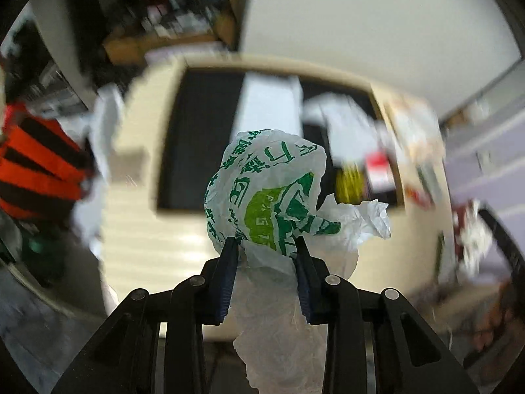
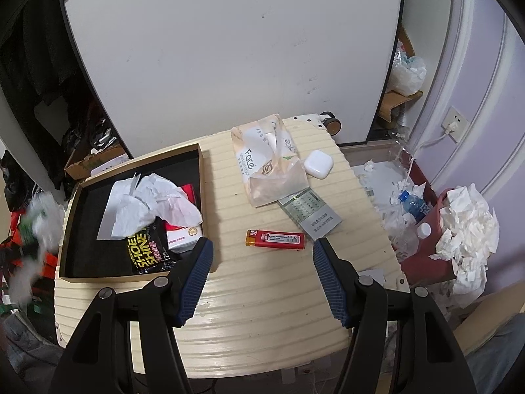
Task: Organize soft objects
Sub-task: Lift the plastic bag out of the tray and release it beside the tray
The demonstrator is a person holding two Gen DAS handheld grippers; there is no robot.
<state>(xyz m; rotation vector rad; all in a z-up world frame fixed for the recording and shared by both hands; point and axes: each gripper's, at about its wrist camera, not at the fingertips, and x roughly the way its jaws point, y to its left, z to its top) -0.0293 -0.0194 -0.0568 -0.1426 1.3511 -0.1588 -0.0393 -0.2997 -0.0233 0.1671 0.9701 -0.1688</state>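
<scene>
My left gripper [image 1: 266,243] is shut on a crumpled white plastic bag with green print [image 1: 269,193] and holds it in the air above the cream ribbed suitcase top [image 1: 147,229], in front of a black-lined box [image 1: 203,138]. The bag also shows as a blur at the left of the right wrist view [image 2: 36,226]. My right gripper [image 2: 261,246] is open and empty, low over the suitcase top [image 2: 262,312]. The black-lined box [image 2: 85,229] holds crumpled white tissue [image 2: 147,203], a black shoe-shine pack [image 2: 146,251] and a small red-white box [image 2: 182,236].
On the suitcase lie a tissue pack [image 2: 269,161], a white earbud case [image 2: 318,163], a grey calendar card [image 2: 308,211] and a red lighter [image 2: 275,239]. At the right a red bin [image 2: 426,256] overflows with tissues, beside a water bottle [image 2: 411,203]. A white board [image 2: 229,49] stands behind.
</scene>
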